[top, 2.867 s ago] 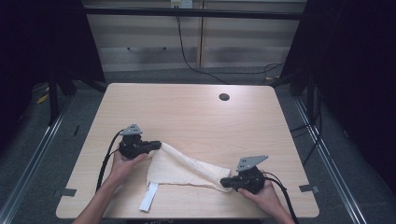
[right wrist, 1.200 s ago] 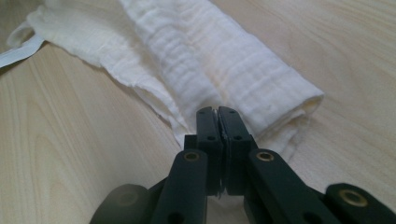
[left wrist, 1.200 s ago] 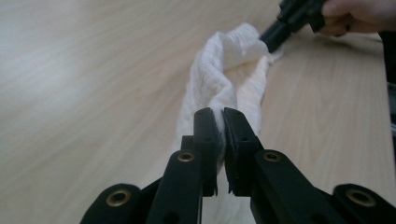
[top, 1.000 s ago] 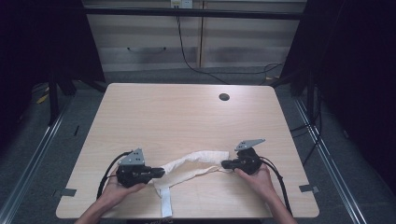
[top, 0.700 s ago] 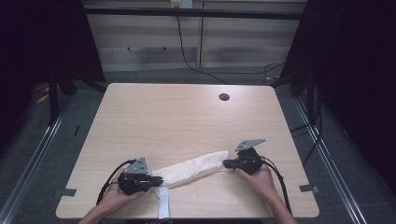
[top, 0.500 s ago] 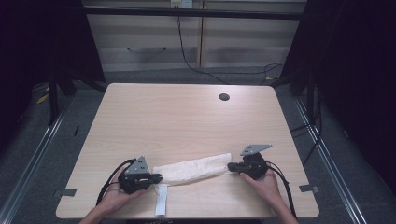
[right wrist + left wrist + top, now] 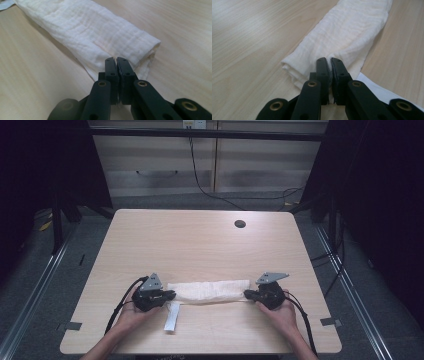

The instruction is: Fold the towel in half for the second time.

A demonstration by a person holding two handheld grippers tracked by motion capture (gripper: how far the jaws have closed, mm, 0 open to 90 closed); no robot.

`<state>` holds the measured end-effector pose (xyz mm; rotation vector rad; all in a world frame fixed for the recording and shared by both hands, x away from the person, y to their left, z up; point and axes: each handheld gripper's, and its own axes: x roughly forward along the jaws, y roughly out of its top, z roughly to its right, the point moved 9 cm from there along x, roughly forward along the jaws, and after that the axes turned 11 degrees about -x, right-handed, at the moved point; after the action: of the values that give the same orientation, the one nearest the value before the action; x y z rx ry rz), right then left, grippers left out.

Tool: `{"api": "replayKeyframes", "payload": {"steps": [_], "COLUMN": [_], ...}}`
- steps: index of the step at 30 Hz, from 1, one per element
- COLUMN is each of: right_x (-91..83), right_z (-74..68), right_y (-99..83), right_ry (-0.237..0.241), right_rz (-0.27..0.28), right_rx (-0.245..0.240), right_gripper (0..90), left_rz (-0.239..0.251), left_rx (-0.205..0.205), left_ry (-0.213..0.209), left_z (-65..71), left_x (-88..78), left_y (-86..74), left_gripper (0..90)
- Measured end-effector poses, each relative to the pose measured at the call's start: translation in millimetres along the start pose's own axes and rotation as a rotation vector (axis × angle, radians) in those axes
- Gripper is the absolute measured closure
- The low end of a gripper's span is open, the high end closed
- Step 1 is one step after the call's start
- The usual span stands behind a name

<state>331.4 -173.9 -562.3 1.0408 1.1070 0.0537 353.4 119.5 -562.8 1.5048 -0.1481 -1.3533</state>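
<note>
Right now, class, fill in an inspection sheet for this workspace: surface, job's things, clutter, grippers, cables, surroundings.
Surface: light wooden table, round dark grommet hole.
Job's things: white folded cloth lying as a long band near the front edge; a white strip trails from its left end.
Clutter: nothing seen.
Grippers: left gripper and right gripper, jaws shut on the cloth's ends.
Cables: black leads trail from the grippers.
Surroundings: dark floor, metal rails.

1. The cloth (image 7: 209,291) is seen as cream-white, with a fine crinkled weave.
2. The grippers, left (image 7: 170,296) and right (image 7: 248,294), are seen as black, with brass-coloured rivets.
3. The table (image 7: 200,240) is shown in pale wood grain.
</note>
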Motion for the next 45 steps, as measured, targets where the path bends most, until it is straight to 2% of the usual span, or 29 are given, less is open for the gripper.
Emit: {"api": "replayKeyframes", "payload": {"steps": [2, 4, 6, 8, 11, 19, 20, 24, 26, 28, 32, 34, 39, 41, 43, 44, 45], "right_x": [2.8, 5.0, 5.3, 5.4, 5.5, 0.5, -0.3, -4.0, -6.8, -10.3, -20.1, -25.6, -42.4, -49.3, -56.4, -60.2, -63.9], "right_z": [2.4, 4.6, 6.6, 6.5, 6.4, 2.2, 2.1, -1.9, -6.4, -10.5, -17.7, -17.2, -10.5, -6.3, -2.5, -0.5, 1.5], "right_y": [2.0, 3.7, 4.1, 4.2, 4.6, 6.2, 6.6, 7.7, 8.8, 9.2, 10.3, 10.4, 10.2, 8.9, 7.2, 6.0, 4.7], "right_ry": [0.009, 0.016, 0.007, 0.008, 0.000, -0.006, -0.010, -0.009, 0.002, 0.001, 0.037, 0.030, 0.021, 0.006, -0.004, -0.011, -0.019], "right_rz": [0.012, 0.023, 0.019, 0.022, 0.022, 0.030, 0.031, 0.042, 0.056, 0.056, 0.075, 0.078, 0.126, 0.139, 0.149, 0.153, 0.159], "right_rx": [0.023, 0.033, 0.041, 0.047, 0.029, 0.007, -0.002, 0.012, 0.018, 0.003, 0.023, 0.020, 0.061, 0.074, 0.093, 0.099, 0.106], "right_gripper": [87.6, 87.5, 87.1, 86.7, 84.6, 76.0, 75.1, 69.1, 66.8, 62.2, 54.6, 52.4, 49.5, 46.9, 43.5, 42.7, 41.3], "left_rz": [0.005, 0.014, 0.022, 0.018, 0.018, 0.030, 0.032, 0.055, 0.076, 0.080, 0.093, 0.094, 0.122, 0.134, 0.138, 0.138, 0.147], "left_rx": [-0.021, -0.037, -0.059, -0.057, -0.057, -0.050, -0.050, -0.045, -0.058, -0.066, -0.094, -0.110, -0.167, -0.189, -0.205, -0.205, -0.214], "left_ry": [0.018, 0.015, 0.006, 0.008, 0.006, 0.019, 0.021, 0.022, -0.001, -0.003, -0.005, -0.011, 0.010, 0.009, 0.038, 0.038, 0.029], "left_z": [-7.1, -12.2, -11.7, -11.2, -9.5, -6.0, -6.0, -4.2, -1.3, -0.9, -1.5, -3.0, -11.5, -12.2, -12.8, -12.8, -11.1], "left_x": [2.1, 4.6, 4.8, 3.9, 2.2, -3.0, -4.9, -15.9, -21.6, -24.7, -34.9, -39.0, -56.4, -64.2, -71.7, -71.7, -78.8], "left_y": [3.7, 6.8, 7.0, 6.3, 4.8, 4.6, 4.4, 4.6, 5.4, 5.6, 7.7, 8.8, 10.3, 9.9, 9.0, 9.0, 7.9], "left_gripper": [85.3, 85.1, 84.9, 84.5, 83.7, 73.9, 72.4, 66.9, 65.5, 62.5, 54.7, 49.8, 41.9, 40.9, 40.4, 39.3, 37.9]}}
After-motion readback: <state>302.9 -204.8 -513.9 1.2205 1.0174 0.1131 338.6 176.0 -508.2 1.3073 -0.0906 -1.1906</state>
